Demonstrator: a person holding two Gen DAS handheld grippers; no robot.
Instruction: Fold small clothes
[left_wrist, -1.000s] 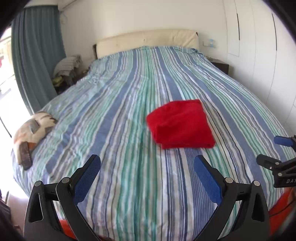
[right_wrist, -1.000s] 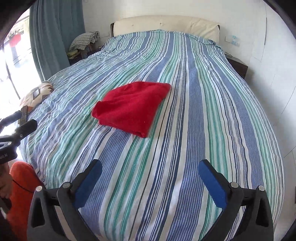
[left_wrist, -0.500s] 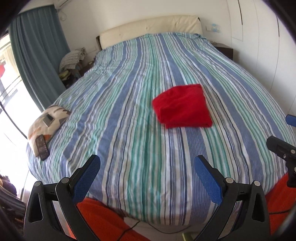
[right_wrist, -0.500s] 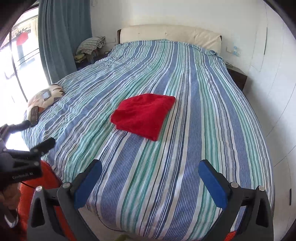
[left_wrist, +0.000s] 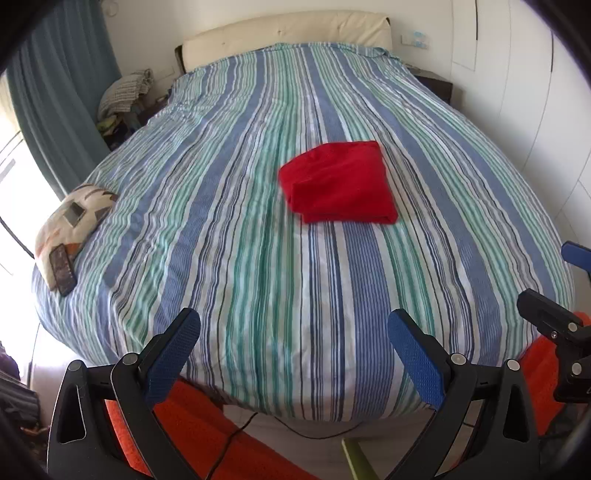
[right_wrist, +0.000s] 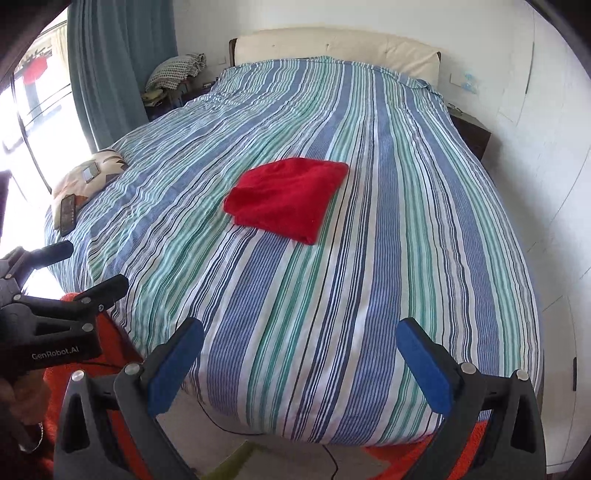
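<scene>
While both grippers (left_wrist: 293, 349) (right_wrist: 300, 354) gape empty — folded red cloth (left_wrist: 338, 188) on bed (left_wrist: 258, 258).

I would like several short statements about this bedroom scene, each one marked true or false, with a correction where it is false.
1. The red garment lies folded on the striped bed cover. True.
2. The left gripper is shut on the red garment. False: it is open and apart from it.
3. The right gripper is open and holds nothing. True.
4. A dark phone lies on the patterned cushion at the bed's edge. True.
5. The curtain is red. False: it is teal.
</scene>
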